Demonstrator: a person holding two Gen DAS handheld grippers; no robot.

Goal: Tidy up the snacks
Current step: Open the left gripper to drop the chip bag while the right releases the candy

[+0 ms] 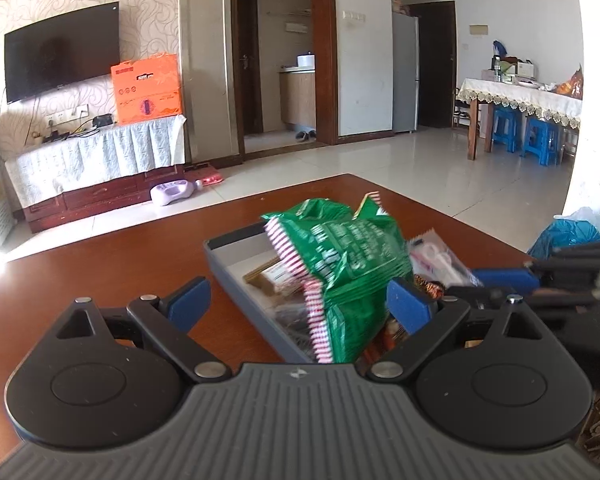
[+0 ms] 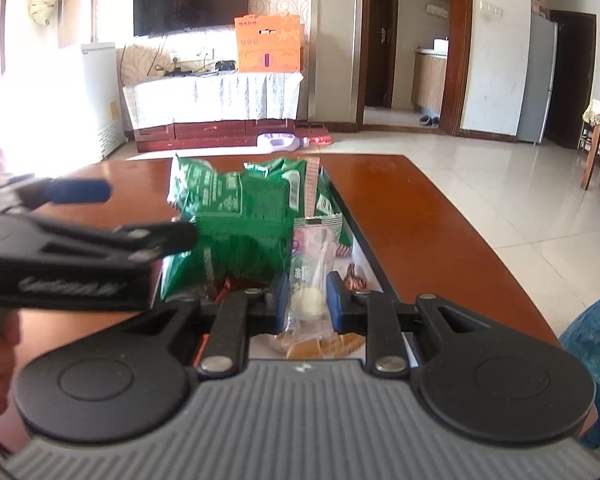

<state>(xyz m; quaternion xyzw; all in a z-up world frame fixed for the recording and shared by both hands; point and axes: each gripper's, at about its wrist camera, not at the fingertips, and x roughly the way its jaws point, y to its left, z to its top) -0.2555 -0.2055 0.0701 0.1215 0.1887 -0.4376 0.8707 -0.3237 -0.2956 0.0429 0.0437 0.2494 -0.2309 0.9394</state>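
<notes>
A grey tray [image 1: 236,280] sits on the brown table [image 1: 100,272] with several snacks in it. A green snack bag [image 1: 348,264] stands in the tray between the open fingers of my left gripper [image 1: 300,304], loose, not pinched. My right gripper [image 2: 309,300] is shut on a clear packet [image 2: 308,280] with a round white sweet and pink print, held above the tray [image 2: 356,224]. The green bag [image 2: 236,224] is just ahead and left of it. The left gripper shows at the left of the right wrist view [image 2: 80,216]. The right gripper shows at the right of the left wrist view [image 1: 500,276].
Brown wrapped snacks [image 1: 272,276] lie in the tray's bottom, and a small brown sweet [image 2: 356,280] lies by the right finger. A blue plastic bag [image 1: 564,236] sits off the table's right edge. The TV stand, floor and a dining table lie beyond.
</notes>
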